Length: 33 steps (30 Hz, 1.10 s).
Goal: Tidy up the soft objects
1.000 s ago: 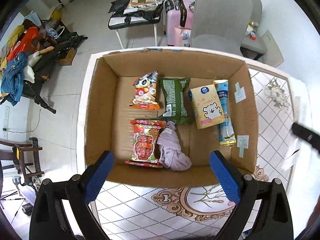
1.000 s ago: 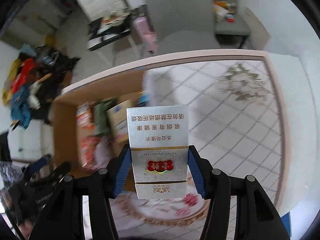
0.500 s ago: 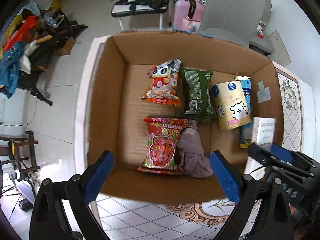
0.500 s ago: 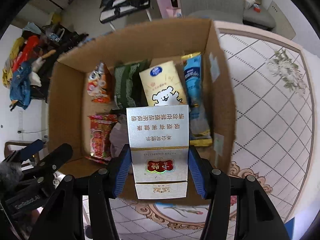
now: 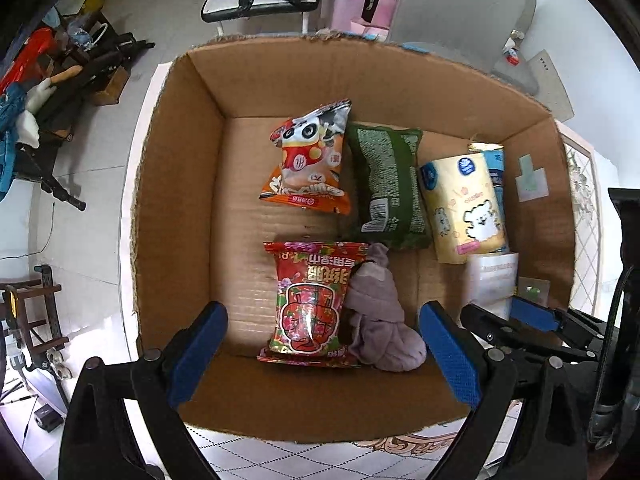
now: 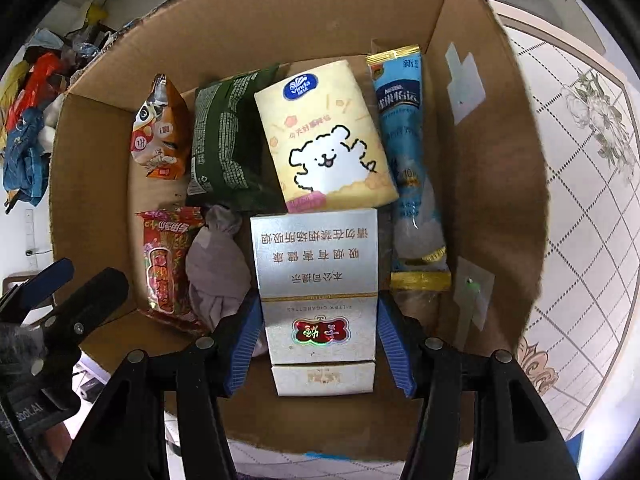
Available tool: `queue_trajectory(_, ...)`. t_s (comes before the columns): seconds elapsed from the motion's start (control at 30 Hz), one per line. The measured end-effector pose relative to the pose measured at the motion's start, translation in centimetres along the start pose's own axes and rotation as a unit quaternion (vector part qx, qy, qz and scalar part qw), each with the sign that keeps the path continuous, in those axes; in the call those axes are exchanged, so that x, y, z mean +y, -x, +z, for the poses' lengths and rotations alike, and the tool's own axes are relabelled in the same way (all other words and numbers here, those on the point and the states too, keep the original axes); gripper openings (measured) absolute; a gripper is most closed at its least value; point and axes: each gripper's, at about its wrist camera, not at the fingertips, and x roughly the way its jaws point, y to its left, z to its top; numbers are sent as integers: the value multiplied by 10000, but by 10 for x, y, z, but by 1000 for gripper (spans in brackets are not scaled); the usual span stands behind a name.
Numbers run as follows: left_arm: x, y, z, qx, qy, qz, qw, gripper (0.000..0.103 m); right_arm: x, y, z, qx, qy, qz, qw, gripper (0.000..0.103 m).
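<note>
The silver carton (image 6: 318,280) looks light and stiff, with glossy, likely slippery sides; its two long flanks are the sensible place to hold it. It lies low in the box (image 6: 96,184), long axis running away from the right gripper (image 6: 318,344), between the grey cloth (image 6: 216,268) and the blue pack (image 6: 408,168), below the tissue pack (image 6: 324,136). The right jaws are opening, carton between them with small gaps at the pads. The left gripper (image 5: 320,352) hangs open and empty above the red bag (image 5: 312,300).
</note>
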Motion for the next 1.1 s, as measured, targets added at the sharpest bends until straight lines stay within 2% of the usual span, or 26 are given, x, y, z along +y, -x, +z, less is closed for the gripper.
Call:
queue_trajectory(0.03, -1, 4, -1, -31, -15, 0, 10000, 98, 0, 5, -2, -58, 24, -64, 10000, 74)
queue_trajectory(0.17, -3, 27, -6, -212, -52, -25, 9998, 98, 3, 33, -13, -367, 96, -254, 9990, 78)
queue_trajectory(0.27, -5, 52, -14, -410, -69, -68, 9991, 98, 5, 60, -24, -689, 106, -375, 9969, 87)
queue_trajectory(0.4, -10, 95, -30, -739, -161, -31, 9971, 98, 5, 102, -41, -1086, 21, -377, 9934, 90)
queue_trajectory(0.77, -20, 212, -81, -1697, -261, 55, 9851, 98, 10, 227, -115, -2279, -51, -366, 9730, 92)
queue_trajectory(0.93, -22, 245, -102, -1999, -248, 228, 9792, 98, 11, 271, -152, -2722, -84, -377, 9615, 92)
queue_trajectory(1.1, -24, 272, -126, -2205, -183, 138, 9751, 98, 15, 302, -188, -3022, -20, -670, 9509, 93)
